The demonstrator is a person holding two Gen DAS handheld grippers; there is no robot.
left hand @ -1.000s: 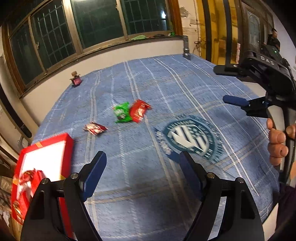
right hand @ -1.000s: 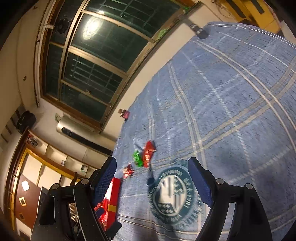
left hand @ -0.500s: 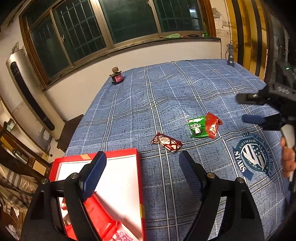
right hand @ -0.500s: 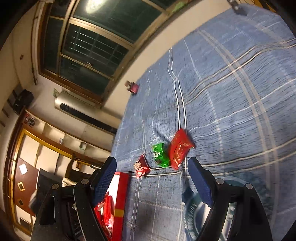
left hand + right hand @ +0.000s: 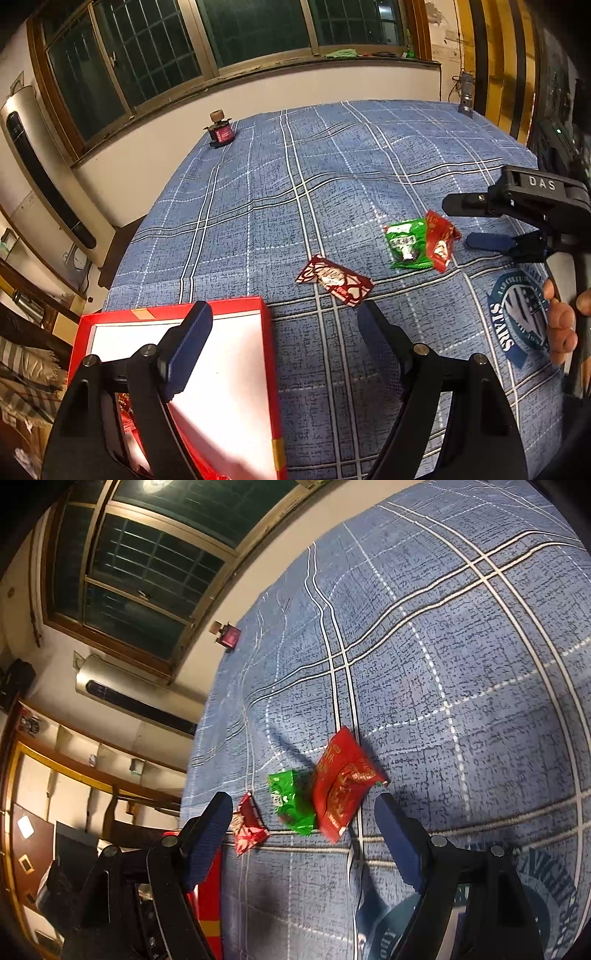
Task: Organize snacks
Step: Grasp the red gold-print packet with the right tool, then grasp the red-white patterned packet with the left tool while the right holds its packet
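my left tongs [image 5: 284,332] spread, empty | right tongs [image 5: 303,819] spread, empty | risk: red packet [image 5: 340,782] overlaps green packet [image 5: 290,801], may pinch both

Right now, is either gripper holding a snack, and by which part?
Nothing is held: the left gripper and right gripper are both open and empty.

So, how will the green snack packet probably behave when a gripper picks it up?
The green snack packet looks like thin, crinkled foil lying almost flat, so it is probably light and floppy. Its glossy surface may slip between pads. The red packet overlaps its edge, so that one may shift too.
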